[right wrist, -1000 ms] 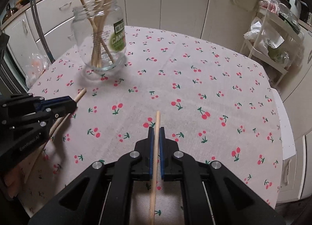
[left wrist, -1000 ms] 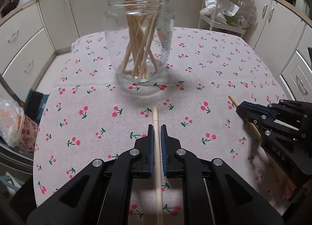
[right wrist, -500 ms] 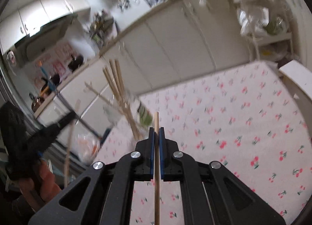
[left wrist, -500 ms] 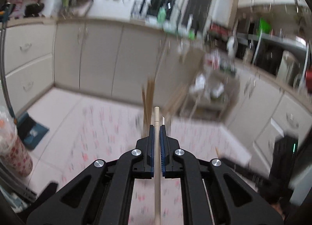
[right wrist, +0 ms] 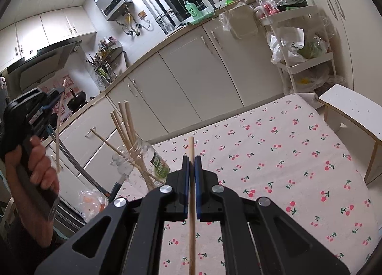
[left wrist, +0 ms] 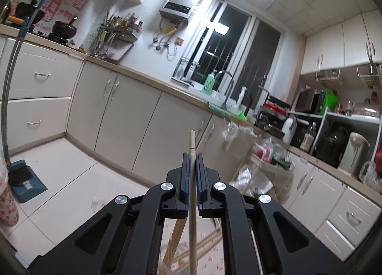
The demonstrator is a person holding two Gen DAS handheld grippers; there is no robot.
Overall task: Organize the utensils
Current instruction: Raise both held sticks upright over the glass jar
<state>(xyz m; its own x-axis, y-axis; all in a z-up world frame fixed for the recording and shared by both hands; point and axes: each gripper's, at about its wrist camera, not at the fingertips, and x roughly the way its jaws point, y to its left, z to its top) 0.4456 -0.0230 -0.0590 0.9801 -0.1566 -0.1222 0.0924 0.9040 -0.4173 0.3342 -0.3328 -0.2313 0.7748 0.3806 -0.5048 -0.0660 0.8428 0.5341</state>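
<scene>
Each gripper is carrying one wooden chopstick toward the jar, so the step in hand is the transfer, with the drop-in yet to come. The left gripper [left wrist: 192, 155] is clamped tight on its chopstick [left wrist: 192, 203], which runs straight along the closed jaws with the blunt end poking out ahead; it is raised above the table and faces the far kitchen cabinets [left wrist: 133, 117], with the tops of the sticks already collected just visible low in its view. The right gripper [right wrist: 191, 158] is likewise pinched shut on a second chopstick [right wrist: 191, 215], held over the cherry-print tablecloth [right wrist: 286, 155]. The glass jar [right wrist: 143, 163] stands on the cloth at the near left of that view, several chopsticks fanning out of its mouth, and the left hand [right wrist: 35, 170] shows beyond it with its tool (stick upright). Next, I judge, each stick must be tipped near vertical over the jar mouth and released there; the crowded mouth could deflect an incoming tip.
</scene>
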